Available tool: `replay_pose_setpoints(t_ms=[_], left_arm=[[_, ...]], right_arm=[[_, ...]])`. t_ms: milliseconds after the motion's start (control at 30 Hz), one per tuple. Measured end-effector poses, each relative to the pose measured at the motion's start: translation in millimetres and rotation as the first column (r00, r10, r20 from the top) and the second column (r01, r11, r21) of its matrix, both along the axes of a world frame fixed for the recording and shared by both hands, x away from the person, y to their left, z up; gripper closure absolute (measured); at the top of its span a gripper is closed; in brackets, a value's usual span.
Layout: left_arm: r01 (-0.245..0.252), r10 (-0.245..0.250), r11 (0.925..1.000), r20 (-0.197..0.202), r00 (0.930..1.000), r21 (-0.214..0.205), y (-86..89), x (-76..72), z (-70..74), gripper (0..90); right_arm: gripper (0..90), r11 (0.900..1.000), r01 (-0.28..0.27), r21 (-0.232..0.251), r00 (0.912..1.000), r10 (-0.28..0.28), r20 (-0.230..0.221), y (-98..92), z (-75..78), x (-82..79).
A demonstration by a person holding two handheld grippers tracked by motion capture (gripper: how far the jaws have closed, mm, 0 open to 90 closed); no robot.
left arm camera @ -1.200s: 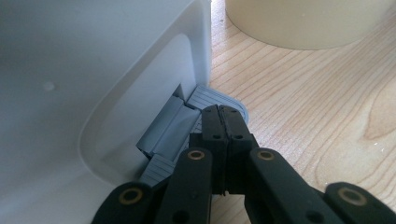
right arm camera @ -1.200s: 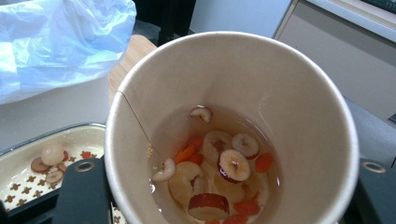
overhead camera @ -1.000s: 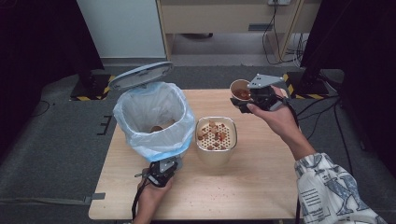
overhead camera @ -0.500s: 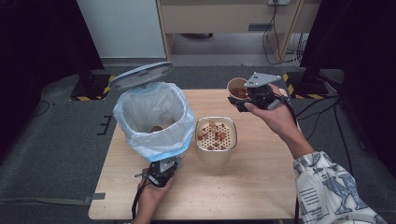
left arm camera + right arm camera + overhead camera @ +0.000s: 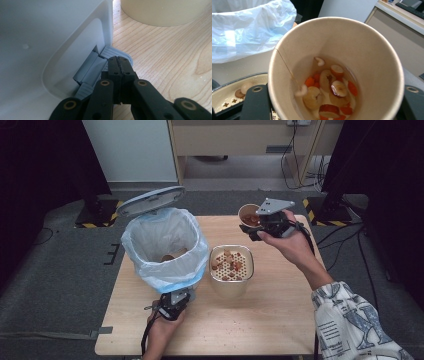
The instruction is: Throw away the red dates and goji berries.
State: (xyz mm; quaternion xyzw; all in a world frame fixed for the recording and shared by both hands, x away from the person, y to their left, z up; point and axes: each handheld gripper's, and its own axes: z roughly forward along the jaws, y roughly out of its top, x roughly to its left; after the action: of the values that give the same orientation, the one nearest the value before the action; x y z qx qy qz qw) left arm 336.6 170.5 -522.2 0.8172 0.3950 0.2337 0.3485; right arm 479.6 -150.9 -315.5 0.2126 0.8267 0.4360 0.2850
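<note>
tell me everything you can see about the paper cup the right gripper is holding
The paper cup is a plain beige, round cup with a rolled rim, open at the top. The right gripper holds it by its sides, above the far right part of the wooden table, tipped somewhat toward the camera. A vertical seam runs down its inner wall. At the bottom lie food scraps: pale slices, orange and red pieces, in a little liquid.

no readable text, labels or numbers anywhere
</note>
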Motion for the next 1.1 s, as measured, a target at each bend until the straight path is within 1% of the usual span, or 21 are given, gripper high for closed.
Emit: replay_pose_setpoints(t_ms=[100,133,200,333,467,667,700,833,867,900,1033,1100], left_arm=[[0.0,0.0,1.0,0.0,1.0,-0.002,0.1,0.0,0.0,88.8],[0.0,0.0,1.0,0.0,1.0,-0.001,0.1,0.0,0.0,88.8],[0.0,0.0,1.0,0.0,1.0,-0.001,0.1,0.1,0.0,88.8],[0.0,0.0,1.0,0.0,1.0,-0.001,0.0,0.1,-0.1,88.8],[0.0,0.0,1.0,0.0,1.0,-0.001,0.0,0.1,-0.1,88.8],[0.001,-0.001,1.0,0.0,1.0,-0.001,0.0,0.2,0.0,88.8],[0.007,-0.007,0.9998,-0.004,1.0,0.019,1.3,0.4,0.8,88.7],[0.007,-0.007,0.9997,-0.005,1.0,0.022,1.4,0.4,0.9,88.7],[0.006,-0.006,0.9998,-0.004,1.0,0.018,1.2,0.4,0.7,88.7],[0.0,0.0,1.0,0.0,1.0,-0.002,0.0,0.2,0.0,88.7],[0.0,0.0,1.0,-0.001,1.0,-0.002,0.0,0.2,0.0,88.7],[0.0,0.0,1.0,-0.001,1.0,-0.002,0.1,0.2,0.0,88.8]], right_arm=[[31.3,0.9999,0.014,0.001,0.9999,-0.014,0.003,-0.2,0.2,1.0],[31.3,0.9997,0.024,-0.006,0.9997,-0.024,0.008,0.3,0.4,1.6],[31.3,0.9996,0.024,-0.011,0.9996,-0.024,0.014,1.2,0.4,1.4],[31.2,0.9995,-0.015,-0.027,0.9998,0.015,0.014,6.6,-0.9,-1.8],[31.2,0.9999,-0.002,-0.016,0.9999,0.002,0.015,6.6,-0.4,-1.9],[31.1,0.9997,-0.019,-0.012,0.9995,0.019,0.024,9.5,0.0,-3.6],[31.1,0.9996,-0.024,-0.012,0.9993,0.025,0.028,10.3,0.1,-4.3],[31.1,0.9991,-0.036,-0.022,0.9977,0.037,0.057,12.9,-0.8,-6.3],[31.1,0.9991,-0.036,-0.022,0.9977,0.037,0.057,12.9,-0.8,-6.3],[31.1,0.999,-0.038,-0.024,0.9973,0.04,0.062,13.0,-1.1,-6.3],[31.1,0.9974,-0.049,-0.053,0.9952,0.054,0.081,16.3,-3.1,-8.0],[31.1,0.9969,-0.043,-0.066,0.9944,0.049,0.094,15.9,-4.5,-7.3]])
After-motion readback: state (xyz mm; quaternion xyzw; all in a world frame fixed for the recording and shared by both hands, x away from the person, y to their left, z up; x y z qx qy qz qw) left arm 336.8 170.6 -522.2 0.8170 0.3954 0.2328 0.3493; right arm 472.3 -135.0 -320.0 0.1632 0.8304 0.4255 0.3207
